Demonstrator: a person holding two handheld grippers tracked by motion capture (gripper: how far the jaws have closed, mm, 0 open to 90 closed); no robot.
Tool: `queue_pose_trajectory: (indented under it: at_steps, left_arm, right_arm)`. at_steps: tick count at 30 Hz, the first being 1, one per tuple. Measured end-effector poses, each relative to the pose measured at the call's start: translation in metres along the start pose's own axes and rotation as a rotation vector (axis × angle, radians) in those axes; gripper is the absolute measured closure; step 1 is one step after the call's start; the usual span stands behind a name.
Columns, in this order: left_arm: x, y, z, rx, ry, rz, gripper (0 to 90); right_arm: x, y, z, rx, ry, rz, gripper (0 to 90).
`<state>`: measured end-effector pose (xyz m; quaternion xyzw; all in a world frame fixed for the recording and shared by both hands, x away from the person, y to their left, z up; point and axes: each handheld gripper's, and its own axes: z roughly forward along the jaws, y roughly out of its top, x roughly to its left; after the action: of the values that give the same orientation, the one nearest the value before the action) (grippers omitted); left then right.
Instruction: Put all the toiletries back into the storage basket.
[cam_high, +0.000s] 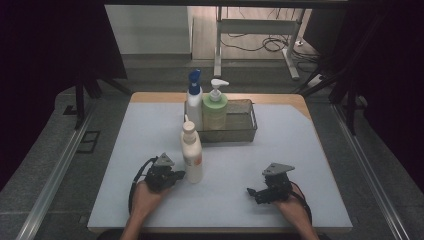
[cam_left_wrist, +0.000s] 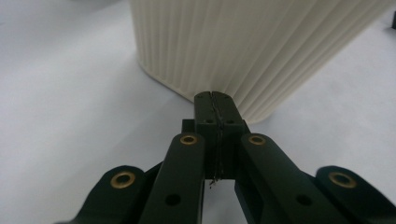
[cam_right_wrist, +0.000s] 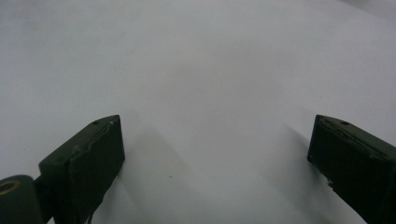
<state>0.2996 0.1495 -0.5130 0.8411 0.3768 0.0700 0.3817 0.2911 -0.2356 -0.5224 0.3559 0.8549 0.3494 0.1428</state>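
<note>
High view: the left gripper (cam_high: 176, 174), jaws pressed together on nothing, sits at nine o'clock of the upright white bottle (cam_high: 192, 150), its tip just at the base. The right gripper (cam_high: 256, 192) rests well apart at four o'clock, jaws spread wide over the table (cam_high: 240, 150).

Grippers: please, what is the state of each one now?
Left gripper: closed, holding nothing, tips right by the cream bottle.
Right gripper: open, holding nothing, over the table.
</note>
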Motion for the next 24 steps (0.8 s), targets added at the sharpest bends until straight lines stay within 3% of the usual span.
queue_pose_trajectory:
  at_steps: [7, 24]
  left_arm:
    - [-0.01, 0.006, 0.008, 0.013, -0.013, 0.028, 89.6]
    - [-0.021, 0.018, 0.025, 0.007, -0.058, 0.037, 89.5]
  right_arm:
    - [0.0, 0.0, 0.0, 0.0, -0.001, 0.0, 3.3]
    - [0.0, 0.001, 0.0, 0.004, -0.003, 0.001, 3.3]
